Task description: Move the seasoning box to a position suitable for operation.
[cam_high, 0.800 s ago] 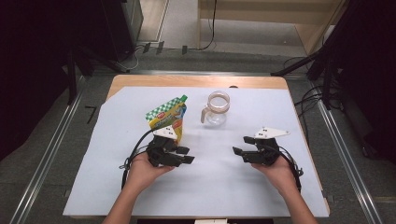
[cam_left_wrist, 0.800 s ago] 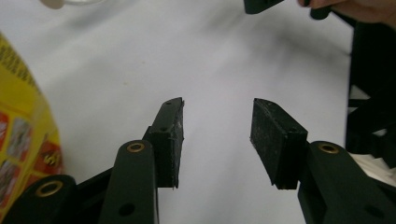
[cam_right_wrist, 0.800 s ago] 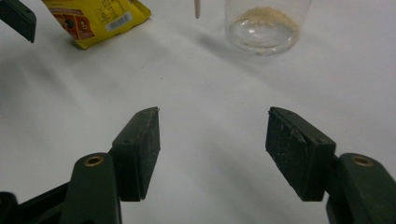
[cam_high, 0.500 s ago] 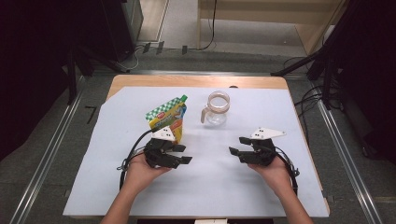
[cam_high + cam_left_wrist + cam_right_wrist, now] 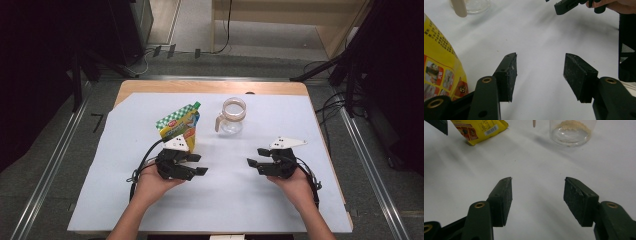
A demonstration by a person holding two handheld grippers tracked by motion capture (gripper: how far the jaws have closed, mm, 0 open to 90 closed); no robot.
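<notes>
A yellow and green pouch (image 5: 179,127) with a green cap stands on the white sheet, left of centre. A small glass jug (image 5: 232,116) with a beige handle stands to its right, with beige grains at its bottom (image 5: 573,130). My left gripper (image 5: 201,164) lies low over the sheet just in front of the pouch, pointing right. Its jaws are open with nothing between them (image 5: 540,58), and the pouch (image 5: 439,62) is at their left. My right gripper (image 5: 255,156) faces it from the right, open and empty (image 5: 539,181), in front of the jug.
The white sheet (image 5: 225,200) covers most of a wooden table (image 5: 210,86). Bare sheet lies between the two grippers and toward the near edge. Black stands and cables sit on the floor around the table.
</notes>
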